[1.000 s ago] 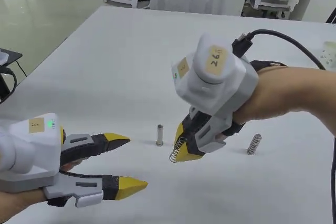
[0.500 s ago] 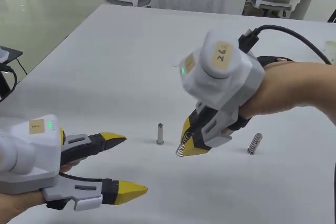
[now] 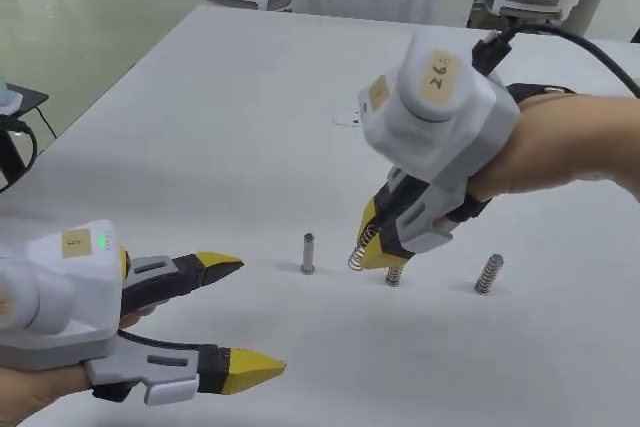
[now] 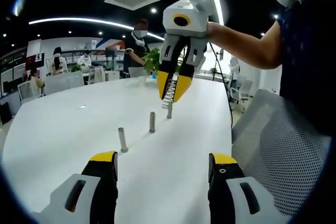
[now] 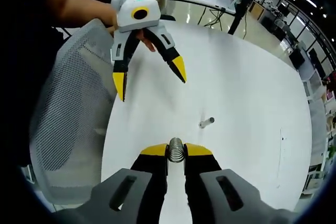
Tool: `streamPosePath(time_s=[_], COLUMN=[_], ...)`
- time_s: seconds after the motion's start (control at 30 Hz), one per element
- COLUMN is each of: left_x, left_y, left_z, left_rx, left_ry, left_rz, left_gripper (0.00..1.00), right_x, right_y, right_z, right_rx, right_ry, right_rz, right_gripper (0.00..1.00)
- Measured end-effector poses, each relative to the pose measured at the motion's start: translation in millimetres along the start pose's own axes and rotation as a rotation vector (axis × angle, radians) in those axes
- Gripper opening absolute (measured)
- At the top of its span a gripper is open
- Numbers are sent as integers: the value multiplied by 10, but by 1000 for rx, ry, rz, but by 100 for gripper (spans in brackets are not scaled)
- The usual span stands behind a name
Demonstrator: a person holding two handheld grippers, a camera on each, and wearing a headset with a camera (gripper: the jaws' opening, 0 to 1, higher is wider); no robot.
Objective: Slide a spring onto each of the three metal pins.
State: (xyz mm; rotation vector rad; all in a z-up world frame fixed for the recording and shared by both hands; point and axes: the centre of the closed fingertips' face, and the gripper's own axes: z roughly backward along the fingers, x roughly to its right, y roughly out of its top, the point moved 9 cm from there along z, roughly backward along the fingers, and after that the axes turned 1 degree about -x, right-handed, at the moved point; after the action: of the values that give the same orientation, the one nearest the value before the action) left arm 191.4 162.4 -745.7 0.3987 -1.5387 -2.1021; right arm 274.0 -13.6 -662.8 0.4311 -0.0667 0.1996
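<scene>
Workbench: white table (image 3: 200,127). The right gripper (image 3: 375,252) is tilted tip-down above the table, jaws clamped on the held spring (image 3: 362,247), which hangs clear of the surface with its lower end free. In the right gripper view, the right gripper (image 5: 176,150) has its two yellow tips pressed against either side of the held spring (image 5: 176,149), coil end facing the camera. The bare pin (image 3: 307,253) stands upright on the table just to the left of the held spring, not touching it; it also shows ahead of the jaws in the right gripper view (image 5: 206,123). The middle spring (image 3: 394,275) stands upright just behind and below the right gripper's tips, partly hidden by them. The far spring (image 3: 487,274) stands further right, slightly tilted, well apart from the gripper; whether a pin runs inside it I cannot tell from this view. In the left gripper view all three stand in one row: bare pin (image 4: 122,140) nearest, middle spring (image 4: 152,122), far spring (image 4: 169,109). The left gripper (image 3: 240,317) is low at the near left edge, jaws wide apart and holding nothing, pointing toward the bare pin; its own view shows the tips (image 4: 164,158) spread. A mesh chair back (image 5: 68,114) sits beside the table.
</scene>
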Motion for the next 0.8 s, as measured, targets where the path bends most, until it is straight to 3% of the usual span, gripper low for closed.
streamPosePath(time_s=[0.33,0.63,0.8], left_x=[6,-2,-7], left_y=[-20,-6,-5], left_z=[-18,-25,-23], left_rx=[4,18,18], left_ry=[2,11,16], left_rz=[9,16,16], left_gripper=[66,66,66], right_x=[220,358,448], right_y=[46,182,221], right_z=[7,-98,-168], right_rx=[-1,-3,-31], right_ry=[-39,-56,-60], right_rz=[-4,9,20], right_gripper=[9,9,9])
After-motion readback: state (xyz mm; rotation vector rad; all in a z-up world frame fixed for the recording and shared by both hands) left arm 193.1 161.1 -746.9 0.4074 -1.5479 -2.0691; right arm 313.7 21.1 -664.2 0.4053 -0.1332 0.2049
